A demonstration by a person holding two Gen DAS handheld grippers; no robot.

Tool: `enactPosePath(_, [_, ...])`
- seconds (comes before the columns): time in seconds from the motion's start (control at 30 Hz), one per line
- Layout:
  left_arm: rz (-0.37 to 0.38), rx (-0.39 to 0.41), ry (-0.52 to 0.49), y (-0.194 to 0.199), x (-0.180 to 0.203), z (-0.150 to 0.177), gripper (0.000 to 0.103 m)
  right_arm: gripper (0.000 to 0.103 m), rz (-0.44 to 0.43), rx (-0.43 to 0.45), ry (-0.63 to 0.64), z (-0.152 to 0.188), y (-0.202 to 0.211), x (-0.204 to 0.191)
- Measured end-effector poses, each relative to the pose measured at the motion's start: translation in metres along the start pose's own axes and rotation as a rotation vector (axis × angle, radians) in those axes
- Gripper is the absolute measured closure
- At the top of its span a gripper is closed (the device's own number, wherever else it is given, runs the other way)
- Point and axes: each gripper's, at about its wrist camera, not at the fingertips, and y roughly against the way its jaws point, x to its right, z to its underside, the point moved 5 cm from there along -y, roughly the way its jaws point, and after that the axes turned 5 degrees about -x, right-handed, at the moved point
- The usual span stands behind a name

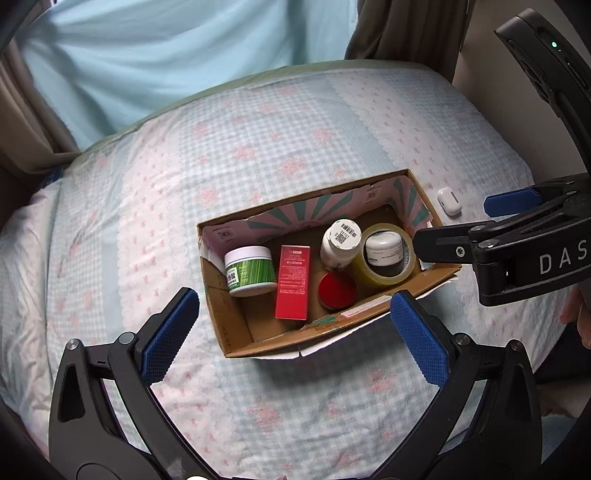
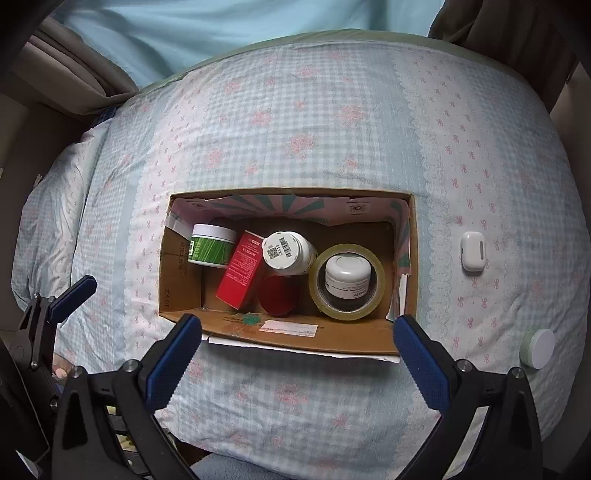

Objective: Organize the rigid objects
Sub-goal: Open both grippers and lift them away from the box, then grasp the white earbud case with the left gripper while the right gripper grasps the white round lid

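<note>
An open cardboard box lies on the bed. Inside are a green-labelled white jar, a red carton, a white bottle, a red lid, and a tape roll with a white-lidded jar in its hole. A white earbud case lies right of the box. A small white-green jar lies nearer. My left gripper is open and empty above the box's near wall. My right gripper is open and empty, seen side-on at the box's right end.
The bed is covered by a blue-and-pink checked quilt. A light blue curtain and brown drapes hang behind it. The bed's edges fall away at the left and right.
</note>
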Motion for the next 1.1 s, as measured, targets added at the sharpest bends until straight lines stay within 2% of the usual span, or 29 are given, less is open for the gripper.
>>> enactPosePath(0.23, [0.018,0.012,0.009,0.032,0.009,0.005,0.000,0.000,0.068,0.042,-0.008,0.027,0.043,0.010])
enactPosePath(0.53, [0.016,0.073,-0.001,0.062,0.054,-0.017,0.000,0.000,0.156,0.181,-0.009,0.056,0.111,0.053])
enactPosePath(0.7, [-0.039,0.126,0.039,0.076,0.092,-0.032,0.000,0.000,0.175,0.244,-0.040,0.076,0.143,0.102])
enactPosePath(0.8, [-0.026,0.133,0.078,0.077,0.124,-0.041,0.000,0.000,0.199,0.251,-0.074,0.092,0.156,0.146])
enactPosePath(0.97, [0.014,0.091,0.102,0.054,0.187,-0.053,0.000,0.000,0.211,0.259,-0.113,0.118,0.164,0.220])
enactPosePath(1.1, [0.044,0.032,0.126,0.019,0.239,-0.060,0.000,0.000,0.232,0.246,-0.099,0.133,0.148,0.272])
